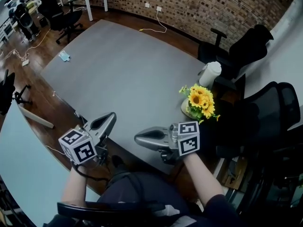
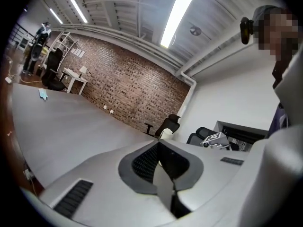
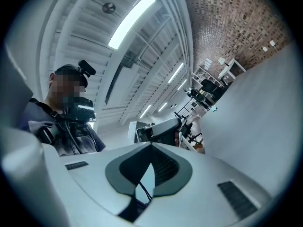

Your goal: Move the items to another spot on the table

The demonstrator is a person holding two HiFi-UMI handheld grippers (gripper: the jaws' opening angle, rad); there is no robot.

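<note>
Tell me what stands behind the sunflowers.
A white jug stands just behind the sunflowers, near the table edge, with a black chair beyond. The blooms seem to cover its base.

Table (image 1: 123, 74) matt grey; wall (image 1: 203, 4) rough brick; flowers (image 1: 201, 100) perhaps plastic.

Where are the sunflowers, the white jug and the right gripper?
sunflowers (image 1: 200, 100), head view, on the middle blooms.
white jug (image 1: 210, 74), head view, on its body.
right gripper (image 1: 137, 138), head view, at its shut tips.
</note>
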